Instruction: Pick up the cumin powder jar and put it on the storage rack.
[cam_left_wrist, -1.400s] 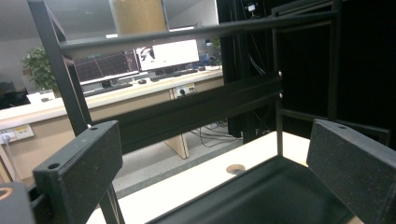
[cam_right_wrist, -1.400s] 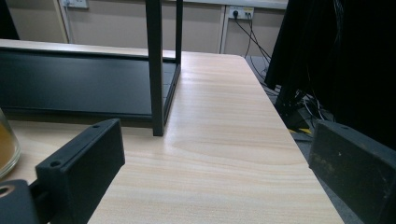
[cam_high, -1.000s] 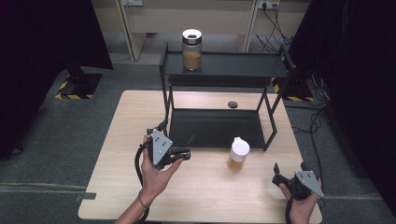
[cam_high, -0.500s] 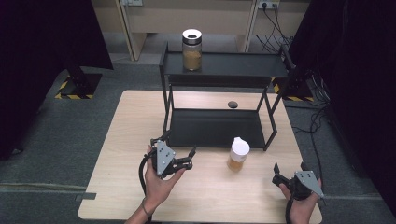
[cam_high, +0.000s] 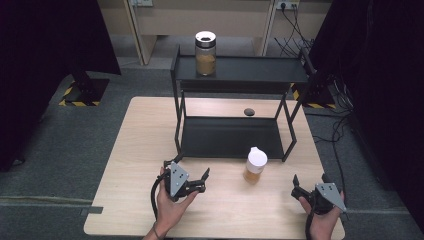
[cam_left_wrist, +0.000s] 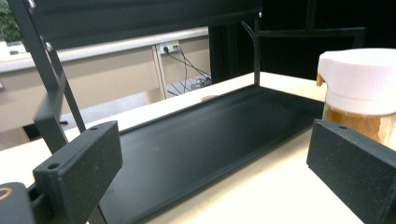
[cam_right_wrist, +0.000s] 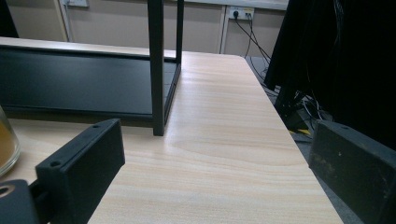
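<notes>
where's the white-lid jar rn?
High view: white-lid jar stands on the table, just in front of the black shelf rack, between the left gripper and right gripper.

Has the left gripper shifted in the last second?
Yes. The left gripper has moved right and nearer the person, away from the black shelf leg and toward the white-lidded jar, jaws open.

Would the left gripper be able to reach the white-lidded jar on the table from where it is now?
Probably yes: the left gripper is open and the white-lidded jar stands just to its right, with bare table between them.
</notes>
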